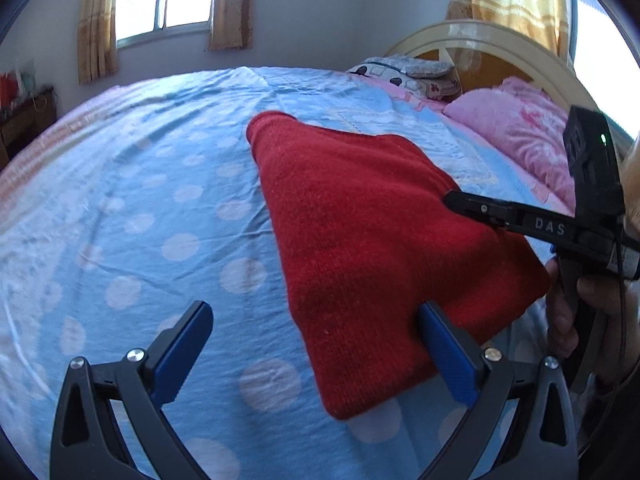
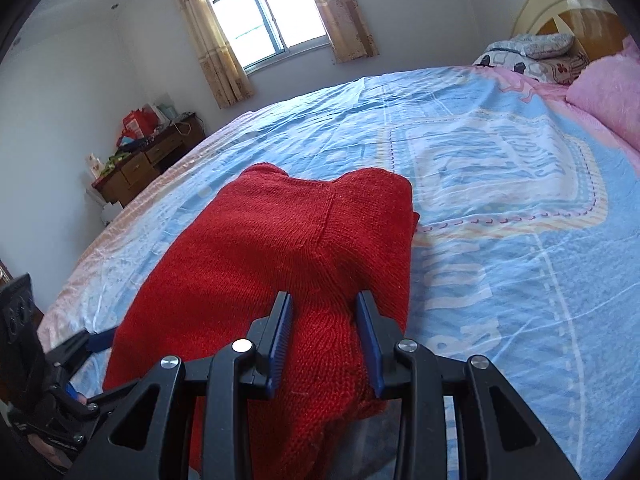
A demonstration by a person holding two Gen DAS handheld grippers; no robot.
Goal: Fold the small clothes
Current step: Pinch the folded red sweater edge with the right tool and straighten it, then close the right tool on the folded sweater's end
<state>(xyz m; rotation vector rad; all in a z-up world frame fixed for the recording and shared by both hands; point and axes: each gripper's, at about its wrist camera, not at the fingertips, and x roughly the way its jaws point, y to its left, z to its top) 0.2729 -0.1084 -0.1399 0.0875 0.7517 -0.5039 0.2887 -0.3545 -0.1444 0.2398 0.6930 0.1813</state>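
Note:
A red knitted sweater lies folded on the blue bed sheet. My left gripper is open wide at the sweater's near left edge, its right finger touching the knit and its left finger over the sheet. The right gripper shows in the left wrist view, reaching onto the sweater from the right. In the right wrist view the sweater fills the middle and my right gripper is shut on a bunched fold of it. The left gripper shows at the lower left.
Pink pillows and a patterned pillow lie by the cream headboard. A wooden dresser with clutter stands by the wall under a curtained window. The sheet stretches to the right.

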